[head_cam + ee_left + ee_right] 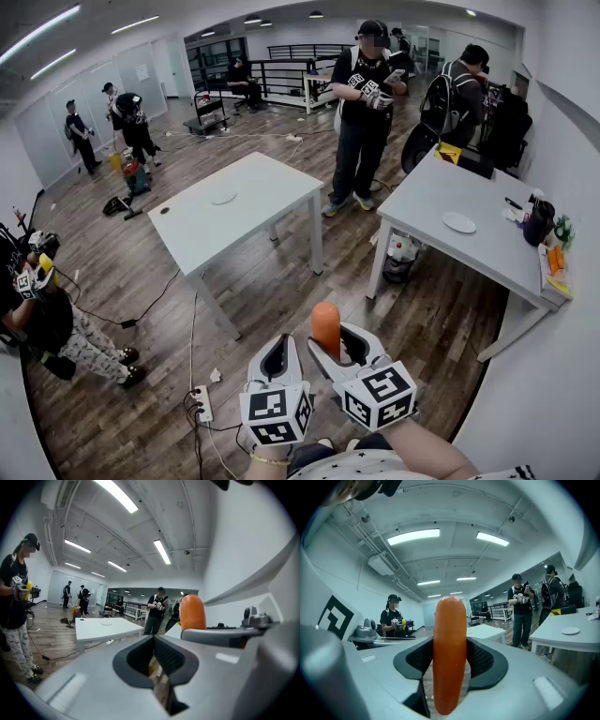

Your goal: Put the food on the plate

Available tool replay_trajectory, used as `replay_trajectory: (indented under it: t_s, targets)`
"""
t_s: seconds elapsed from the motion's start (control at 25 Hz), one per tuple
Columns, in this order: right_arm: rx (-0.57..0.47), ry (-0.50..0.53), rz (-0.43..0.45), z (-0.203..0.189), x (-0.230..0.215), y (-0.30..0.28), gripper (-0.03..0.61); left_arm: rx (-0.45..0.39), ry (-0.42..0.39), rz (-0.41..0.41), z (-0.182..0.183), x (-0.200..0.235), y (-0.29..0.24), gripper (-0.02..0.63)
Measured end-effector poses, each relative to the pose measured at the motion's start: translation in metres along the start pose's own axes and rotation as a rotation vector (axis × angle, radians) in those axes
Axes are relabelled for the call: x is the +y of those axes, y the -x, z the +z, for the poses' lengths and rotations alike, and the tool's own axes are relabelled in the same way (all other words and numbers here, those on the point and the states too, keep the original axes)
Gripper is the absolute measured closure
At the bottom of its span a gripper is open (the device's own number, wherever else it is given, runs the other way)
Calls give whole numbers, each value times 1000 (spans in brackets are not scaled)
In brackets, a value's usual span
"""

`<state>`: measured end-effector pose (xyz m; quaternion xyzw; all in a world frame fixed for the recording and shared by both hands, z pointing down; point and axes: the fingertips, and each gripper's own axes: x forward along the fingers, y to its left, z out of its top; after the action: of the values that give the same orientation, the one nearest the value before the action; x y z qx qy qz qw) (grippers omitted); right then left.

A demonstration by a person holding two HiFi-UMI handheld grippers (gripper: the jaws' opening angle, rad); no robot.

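An orange sausage stands upright between the pads of my right gripper, which is shut on its middle. In the right gripper view the sausage fills the centre, pressed from both sides by the right gripper. My left gripper hangs just to the left of it, jaws shut with nothing in them; from the left gripper view the sausage shows to the right. Both are held low over the wooden floor. A white plate lies on the right table; another plate lies on the middle table.
A person stands between the two tables, another behind the right table. More people are at the left and far back. Cables and a power strip lie on the floor. Bottles and small items crowd the right table's far end.
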<state>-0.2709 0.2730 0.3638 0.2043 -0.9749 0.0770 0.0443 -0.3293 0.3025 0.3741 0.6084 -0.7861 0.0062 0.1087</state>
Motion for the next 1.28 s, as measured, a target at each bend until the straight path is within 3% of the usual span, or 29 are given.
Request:
replay_trajectory:
  t_s: [0.28,0.48,0.88,1.12,1.28]
  targets:
    - [6,-39,-37,-15,13,-6,362,46,-28,-37,-17,14,9,606]
    - [22,-7,-124,-21,-22,2,362,42,8,-110,-25,-4,-19,606]
    - [-16,-60,-388,-18,-151,65,362,93,-90,-350,-38,-121,-96,606]
    - [-44,-90,-461,-19,-254,83,362,91,-177,-417,-43,-197,-171,606]
    - [-36,-70,-496,-9,-337,107,362,85,-166,-461,-38,-270,-228,606]
